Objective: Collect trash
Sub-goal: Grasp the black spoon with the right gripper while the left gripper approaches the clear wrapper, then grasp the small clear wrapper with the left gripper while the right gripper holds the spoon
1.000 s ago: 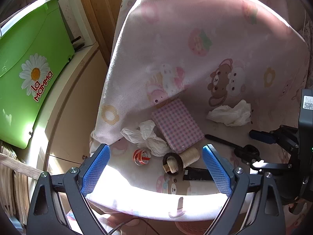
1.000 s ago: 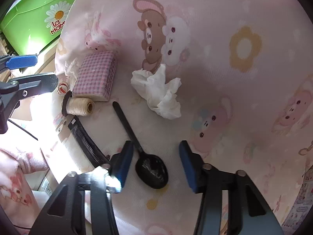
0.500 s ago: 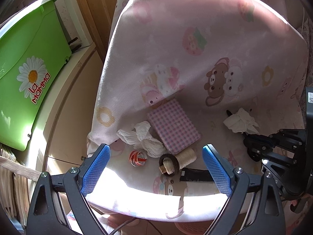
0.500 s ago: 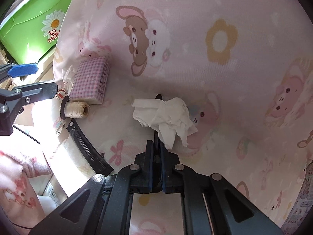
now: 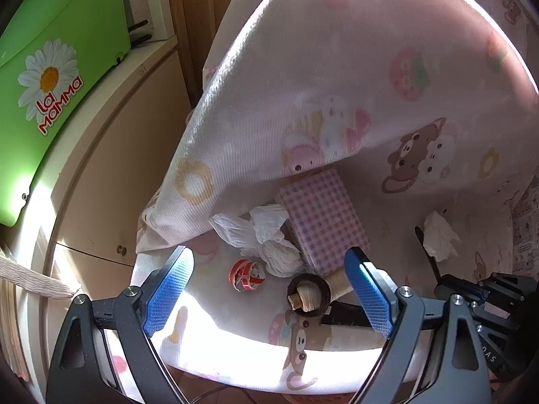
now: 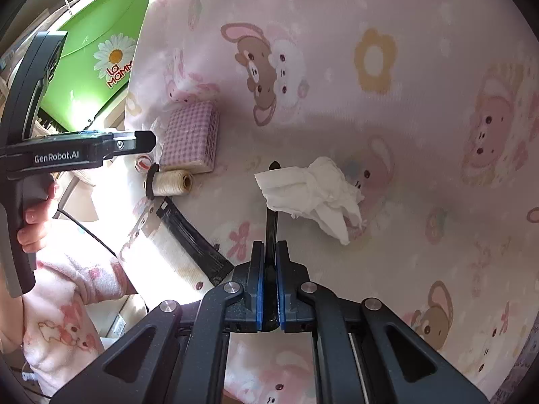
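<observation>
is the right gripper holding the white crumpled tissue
No, the right gripper is shut on the black plastic spoon, while the white crumpled tissue lies beyond its fingers.

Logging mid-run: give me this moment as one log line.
right gripper: shut on black spoon | spoon handle under crumpled tissue | left gripper: open, over red-white scrap

Pink cartoon-print blanket (image 5: pixel 337 67) draped over the surface, one fold overhanging the pink checked box (image 5: pixel 321 217). Spool of cream twine (image 5: pixel 311 294) lying on its side, touching near end of checked box (image 6: pixel 190 138); same spool (image 6: pixel 171 181) seen side-on from right wrist. Flat black strip (image 6: pixel 193 235) just beside spool, near blanket edge. Green plastic bin (image 5: pixel 50 60) with daisy logo, left, on beige cabinet (image 5: pixel 111 155).
</observation>
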A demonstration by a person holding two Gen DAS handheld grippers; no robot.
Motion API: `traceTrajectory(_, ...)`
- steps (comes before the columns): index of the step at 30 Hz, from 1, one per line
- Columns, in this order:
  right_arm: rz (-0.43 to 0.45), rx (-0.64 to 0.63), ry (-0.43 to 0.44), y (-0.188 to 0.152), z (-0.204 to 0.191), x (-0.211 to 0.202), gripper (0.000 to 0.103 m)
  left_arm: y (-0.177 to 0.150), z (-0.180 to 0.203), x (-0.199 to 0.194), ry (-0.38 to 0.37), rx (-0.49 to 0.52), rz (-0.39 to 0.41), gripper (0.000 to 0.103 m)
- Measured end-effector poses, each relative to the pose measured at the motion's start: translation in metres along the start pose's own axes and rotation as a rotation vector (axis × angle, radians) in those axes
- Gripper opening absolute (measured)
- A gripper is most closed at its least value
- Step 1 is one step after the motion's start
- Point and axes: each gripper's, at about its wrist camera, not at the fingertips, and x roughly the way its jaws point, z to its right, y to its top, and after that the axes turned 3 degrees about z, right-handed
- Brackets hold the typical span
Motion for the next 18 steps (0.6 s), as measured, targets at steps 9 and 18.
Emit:
traceTrajectory(9,-0.009,0.021,0.036,-0.012,-0.005,-0.006,0.007,0.002,-0.008,0.02,-0.092,-0.046,-0.095,0.011)
traceTrajectory(18,0.031,-0.046,-0.003,-0.027,-0.031,-0.02,0.007,-0.004,-0.002,0.017,-0.137,-0.06,-0.116,0.014)
